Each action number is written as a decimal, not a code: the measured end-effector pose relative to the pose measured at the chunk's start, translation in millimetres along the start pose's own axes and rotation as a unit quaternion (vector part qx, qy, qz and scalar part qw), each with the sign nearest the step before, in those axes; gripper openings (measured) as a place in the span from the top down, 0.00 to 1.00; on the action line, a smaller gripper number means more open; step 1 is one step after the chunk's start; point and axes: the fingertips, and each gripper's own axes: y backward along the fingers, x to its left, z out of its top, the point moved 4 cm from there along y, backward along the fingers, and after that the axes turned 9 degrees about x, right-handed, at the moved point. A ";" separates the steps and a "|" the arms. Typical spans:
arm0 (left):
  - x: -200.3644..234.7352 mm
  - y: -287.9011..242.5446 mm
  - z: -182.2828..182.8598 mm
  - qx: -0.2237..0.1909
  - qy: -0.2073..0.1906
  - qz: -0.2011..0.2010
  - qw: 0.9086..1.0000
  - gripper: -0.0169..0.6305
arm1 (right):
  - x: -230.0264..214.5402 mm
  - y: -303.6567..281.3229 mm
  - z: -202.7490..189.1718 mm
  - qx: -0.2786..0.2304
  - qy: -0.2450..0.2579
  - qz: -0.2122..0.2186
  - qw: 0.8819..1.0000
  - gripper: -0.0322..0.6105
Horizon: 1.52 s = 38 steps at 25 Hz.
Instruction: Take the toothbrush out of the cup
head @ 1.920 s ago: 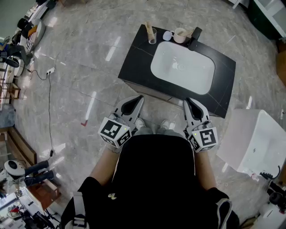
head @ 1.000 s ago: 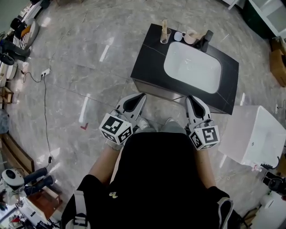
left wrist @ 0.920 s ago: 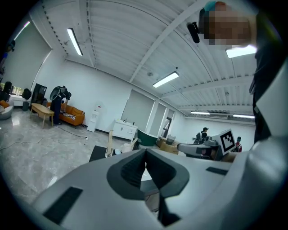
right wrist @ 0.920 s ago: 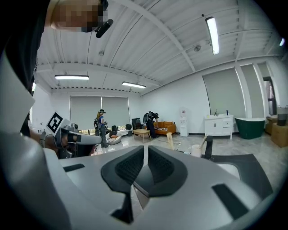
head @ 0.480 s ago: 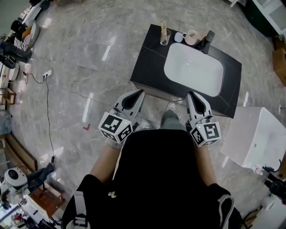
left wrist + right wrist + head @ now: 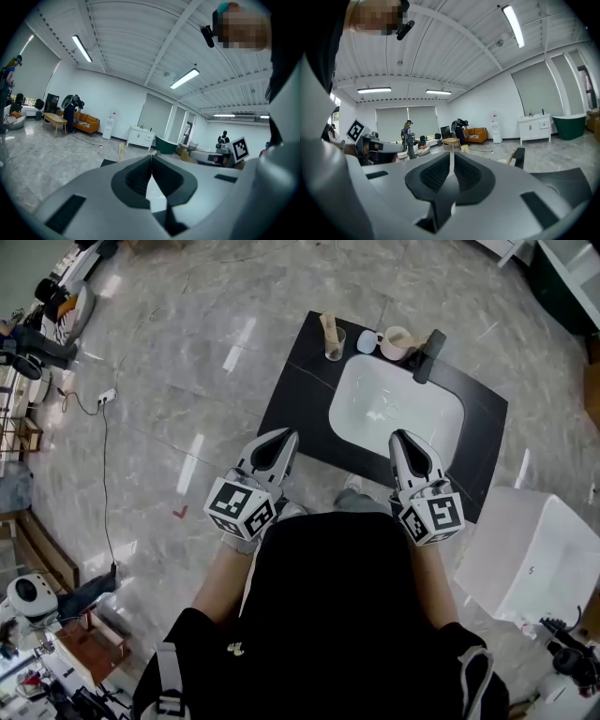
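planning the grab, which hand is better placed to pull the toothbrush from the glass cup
Left, probably. The clear glass cup with the wooden toothbrush stands at the far left corner of the black counter, nearer the left tool than the right tool. Both are shut and empty.

A white oval basin (image 6: 394, 413) sits in the black rectangular counter (image 6: 295, 399). Behind it, left to right: a clear glass cup (image 6: 335, 345) holding a wooden toothbrush (image 6: 327, 326), a small white cup (image 6: 367, 341), a beige mug (image 6: 397, 341), a black tap (image 6: 425, 356). A white box (image 6: 539, 540) stands right of the counter.
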 end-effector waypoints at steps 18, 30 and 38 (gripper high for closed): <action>-26.9 -77.9 19.5 0.022 0.005 0.048 0.999 0.94 | -107.2 -10.0 12.9 0.004 -0.018 0.016 1.000 0.88; 23.2 -77.2 30.1 0.033 0.005 0.018 0.999 0.94 | -109.1 -57.0 17.6 0.020 -0.026 -0.049 0.998 0.88; 65.5 -72.4 46.2 0.029 0.015 0.015 0.999 0.94 | -133.1 -81.6 28.7 0.030 -0.033 -0.120 0.992 0.88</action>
